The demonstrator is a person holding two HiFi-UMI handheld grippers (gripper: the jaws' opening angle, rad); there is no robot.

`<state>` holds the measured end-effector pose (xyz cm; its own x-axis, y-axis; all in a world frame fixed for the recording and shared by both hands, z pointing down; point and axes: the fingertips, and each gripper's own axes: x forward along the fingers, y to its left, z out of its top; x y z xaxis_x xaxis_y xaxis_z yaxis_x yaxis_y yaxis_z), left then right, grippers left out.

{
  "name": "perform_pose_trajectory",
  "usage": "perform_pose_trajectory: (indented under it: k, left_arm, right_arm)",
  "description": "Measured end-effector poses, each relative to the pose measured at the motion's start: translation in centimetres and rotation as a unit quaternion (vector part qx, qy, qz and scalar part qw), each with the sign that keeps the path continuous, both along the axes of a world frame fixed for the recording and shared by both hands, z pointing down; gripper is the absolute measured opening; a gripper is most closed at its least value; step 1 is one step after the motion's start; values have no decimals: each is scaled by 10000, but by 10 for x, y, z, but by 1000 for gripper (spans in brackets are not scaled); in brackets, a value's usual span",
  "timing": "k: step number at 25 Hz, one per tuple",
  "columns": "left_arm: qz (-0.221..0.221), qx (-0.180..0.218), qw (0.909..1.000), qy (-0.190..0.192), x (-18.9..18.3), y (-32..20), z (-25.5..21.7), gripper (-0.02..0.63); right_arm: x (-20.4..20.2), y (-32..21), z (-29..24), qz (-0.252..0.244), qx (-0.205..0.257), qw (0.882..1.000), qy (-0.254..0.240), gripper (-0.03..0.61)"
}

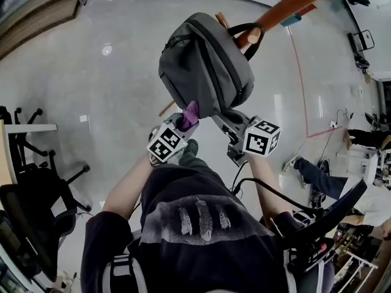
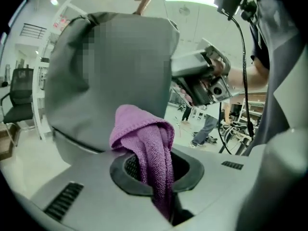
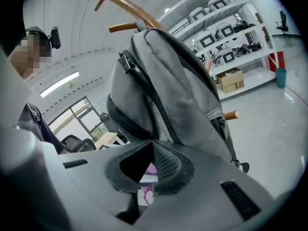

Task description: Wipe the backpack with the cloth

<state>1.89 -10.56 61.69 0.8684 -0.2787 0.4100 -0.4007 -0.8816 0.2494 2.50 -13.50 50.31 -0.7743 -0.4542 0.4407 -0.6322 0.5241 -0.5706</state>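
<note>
A grey backpack [image 1: 204,63] hangs by its top loop from a wooden rack arm [image 1: 293,2]. In the head view my left gripper [image 1: 183,126] sits just under the bag's lower left corner, shut on a purple cloth [image 1: 191,113] that touches the bag. The left gripper view shows the cloth [image 2: 147,141] bunched between the jaws of that gripper [image 2: 153,163], pressed against the backpack [image 2: 110,76]. My right gripper [image 1: 225,117] is at the bag's lower right. In its own view the right gripper [image 3: 151,141] has its tips together on the bottom edge of the backpack [image 3: 163,85].
Black office chairs [image 1: 36,188] stand at the left by a desk. Someone sits at the right [image 1: 314,176] among cables and equipment. Shelves with boxes [image 3: 231,47] line the far wall. A red line [image 1: 300,72] runs across the shiny floor.
</note>
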Motion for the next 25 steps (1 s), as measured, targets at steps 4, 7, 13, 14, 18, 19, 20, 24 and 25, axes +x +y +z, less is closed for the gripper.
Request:
perform_pose_trajectory:
  k: [4, 7, 13, 14, 18, 19, 20, 24, 25]
  left_arm:
    - [-1467, 857, 9844, -453, -89, -81, -48, 49]
    - [-2442, 1610, 9530, -788, -151, -157, -96, 49]
    - [-2594, 1666, 9509, -262, -149, -221, -169, 49]
    - [-2503, 1653, 9536, -240, -141, -218, -173, 49]
    - [-2114, 1955, 9573, -266, -109, -183, -191, 49]
    - [-1926, 2104, 9581, -272, -99, -171, -197, 49]
    - [-1685, 2270, 9588, -272, -87, -158, -204, 49]
    - [-694, 2821, 9560, -414, -28, -108, -214, 49]
    - [-545, 2917, 9538, -480, -19, -100, -213, 49]
  right_arm:
    - [1, 10, 0, -41, 38, 9999, 121, -8]
    - [2, 16, 1, 149, 95, 9998, 129, -8]
    - [-1, 15, -4, 336, 237, 9991, 128, -8]
    - [-2, 15, -4, 317, 262, 9990, 171, -8]
    - [0, 18, -5, 382, 322, 9985, 230, -8]
    - [0, 18, -5, 370, 350, 9984, 246, -8]
    - [0, 18, -6, 337, 381, 9984, 259, -8]
    - [-3, 17, -8, 266, 449, 9982, 281, -8]
    - [-3, 17, -8, 290, 454, 9981, 305, -8]
